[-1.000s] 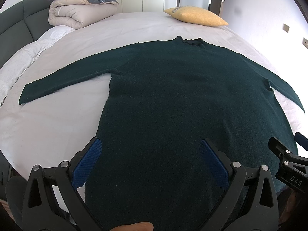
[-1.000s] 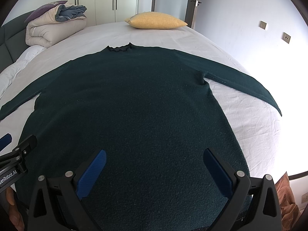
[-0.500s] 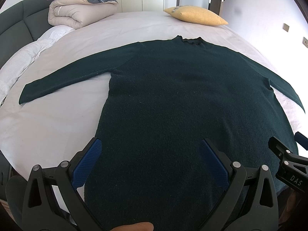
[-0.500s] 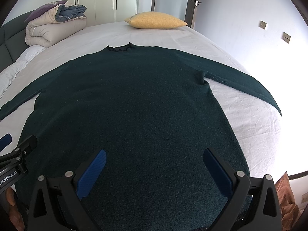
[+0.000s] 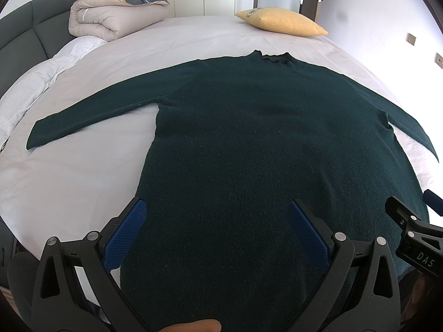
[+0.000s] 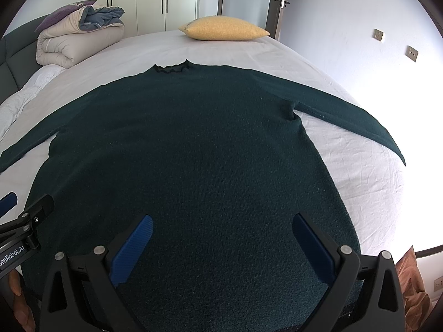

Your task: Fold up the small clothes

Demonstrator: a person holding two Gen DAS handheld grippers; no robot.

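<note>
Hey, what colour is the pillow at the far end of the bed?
Mustard yellow pillow, plain; clearest in the right wrist view.

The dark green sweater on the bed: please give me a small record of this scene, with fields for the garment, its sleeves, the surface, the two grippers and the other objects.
garment: dark green sweater, lying flat, collar at the far end
sleeves: both spread out to the sides, unfolded
surface: bed with white sheet
left gripper: open, above the hem, holding nothing
right gripper: open, above the hem, holding nothing
other objects: yellow pillow and folded duvet at the far side of the bed
</note>
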